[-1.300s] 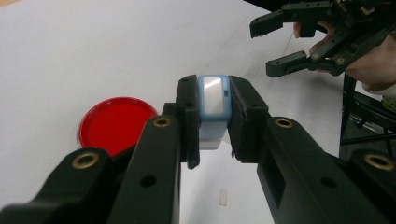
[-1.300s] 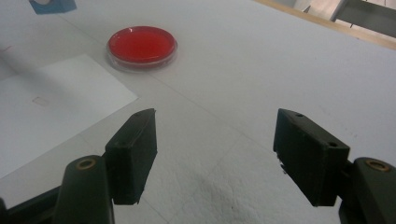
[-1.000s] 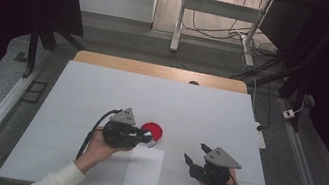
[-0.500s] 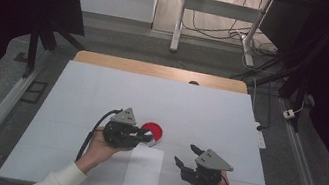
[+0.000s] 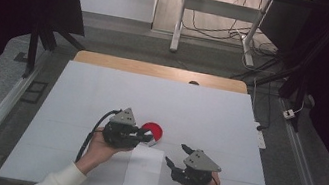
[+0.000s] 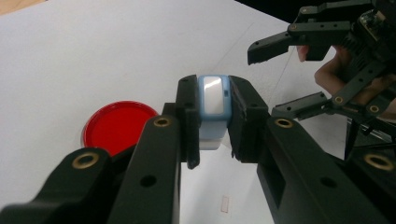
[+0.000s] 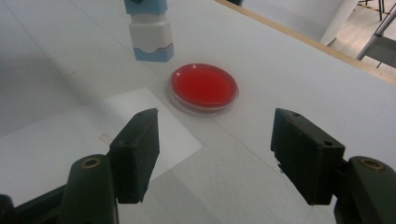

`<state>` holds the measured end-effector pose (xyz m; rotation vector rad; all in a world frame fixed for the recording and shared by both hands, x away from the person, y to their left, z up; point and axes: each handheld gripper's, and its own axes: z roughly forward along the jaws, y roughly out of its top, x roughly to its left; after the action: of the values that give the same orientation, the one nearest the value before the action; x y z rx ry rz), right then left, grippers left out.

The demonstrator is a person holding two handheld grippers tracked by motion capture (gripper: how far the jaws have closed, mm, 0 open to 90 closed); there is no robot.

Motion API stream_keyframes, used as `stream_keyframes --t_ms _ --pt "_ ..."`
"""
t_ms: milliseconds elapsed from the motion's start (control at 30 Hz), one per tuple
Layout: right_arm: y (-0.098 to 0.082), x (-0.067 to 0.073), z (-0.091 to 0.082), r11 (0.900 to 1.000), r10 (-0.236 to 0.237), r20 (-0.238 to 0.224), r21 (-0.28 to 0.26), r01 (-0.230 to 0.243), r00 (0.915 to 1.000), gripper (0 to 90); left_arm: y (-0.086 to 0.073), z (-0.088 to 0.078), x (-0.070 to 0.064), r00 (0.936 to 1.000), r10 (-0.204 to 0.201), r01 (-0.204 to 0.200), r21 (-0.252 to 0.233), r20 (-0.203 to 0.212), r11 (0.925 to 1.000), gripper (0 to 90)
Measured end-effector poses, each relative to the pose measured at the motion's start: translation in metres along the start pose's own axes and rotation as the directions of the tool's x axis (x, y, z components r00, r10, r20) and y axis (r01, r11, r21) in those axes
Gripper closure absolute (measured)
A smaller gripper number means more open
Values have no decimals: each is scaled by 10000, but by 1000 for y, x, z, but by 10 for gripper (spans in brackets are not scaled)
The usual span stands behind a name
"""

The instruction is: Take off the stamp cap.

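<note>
My left gripper point(image 5: 147, 138) is shut on a small blue-and-white block point(image 6: 213, 100), which stands up between its pads. The block point(image 7: 149, 32) hangs just above the table, beside a round red dish point(image 5: 153, 131). That red dish point(image 7: 204, 86) lies straight ahead of my right gripper point(image 7: 215, 154), whose jaws stand wide open with nothing between them. In the high view the right gripper point(image 5: 175, 154) hovers at the right edge of a white paper sheet point(image 5: 144, 170). The left gripper view has the right gripper point(image 6: 266, 79) at its upper right.
A white table point(image 5: 229, 118) bears everything, with a wooden strip point(image 5: 156, 70) along its far edge. A power strip point(image 5: 259, 134) sits at the table's right edge. Metal rails run down both sides.
My right gripper has moved left, closer to the paper sheet and the red dish. The left gripper has stayed in place with the block in it.
</note>
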<state>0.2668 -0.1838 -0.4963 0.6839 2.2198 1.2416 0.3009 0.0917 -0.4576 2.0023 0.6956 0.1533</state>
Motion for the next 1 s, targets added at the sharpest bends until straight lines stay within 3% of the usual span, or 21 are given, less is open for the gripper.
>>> stream_keyframes --t_ms 1000 --pt "11 28 30 9991 -382 -281 174 387 9989 329 -2 8 -3 10000 -25 25 136 9 9999 753"
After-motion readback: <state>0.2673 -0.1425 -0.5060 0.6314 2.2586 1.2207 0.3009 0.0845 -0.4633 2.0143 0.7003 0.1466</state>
